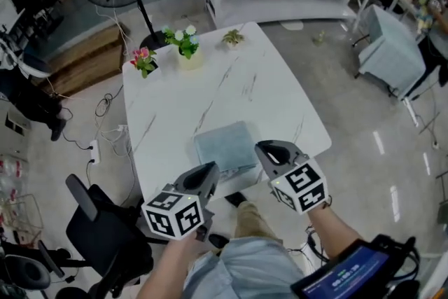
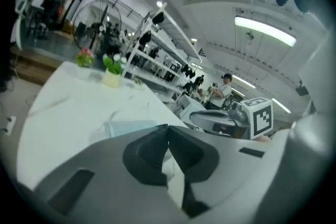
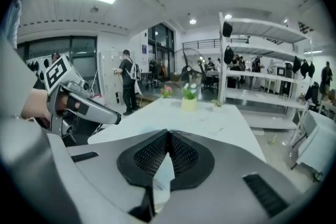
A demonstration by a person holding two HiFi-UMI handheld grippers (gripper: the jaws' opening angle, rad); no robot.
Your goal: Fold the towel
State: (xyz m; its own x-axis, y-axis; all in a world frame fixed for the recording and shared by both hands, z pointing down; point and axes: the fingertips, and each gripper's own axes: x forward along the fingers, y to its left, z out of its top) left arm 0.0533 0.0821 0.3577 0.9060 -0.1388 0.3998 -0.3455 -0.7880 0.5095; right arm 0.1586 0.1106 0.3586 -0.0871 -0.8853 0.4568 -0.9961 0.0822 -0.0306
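Closest to me, the left gripper point(image 1: 210, 174) and right gripper point(image 1: 270, 149) hang over the table's near edge. Both have their jaws pressed together with nothing pinched between them.

Just past their tips the towel point(image 1: 225, 145) lies flat on the white marble table point(image 1: 210, 73), near the front edge. It is a pale blue-grey rectangle that looks already doubled, though from this height I can't be sure how many layers there are.

I expect it to be light, soft and limp. It will sag and drag rather than hold shape, and it may slide on the smooth top. I would pinch two adjacent corners, one per gripper, right at the edge so that every layer comes up together.

Nothing crowds it. The pink flowers point(image 1: 143, 61), the white-flowered pot point(image 1: 183, 43) and a small plant point(image 1: 233, 38) stand well apart at the far end. A black chair point(image 1: 105, 227) sits on the floor to my left, clear of the work.
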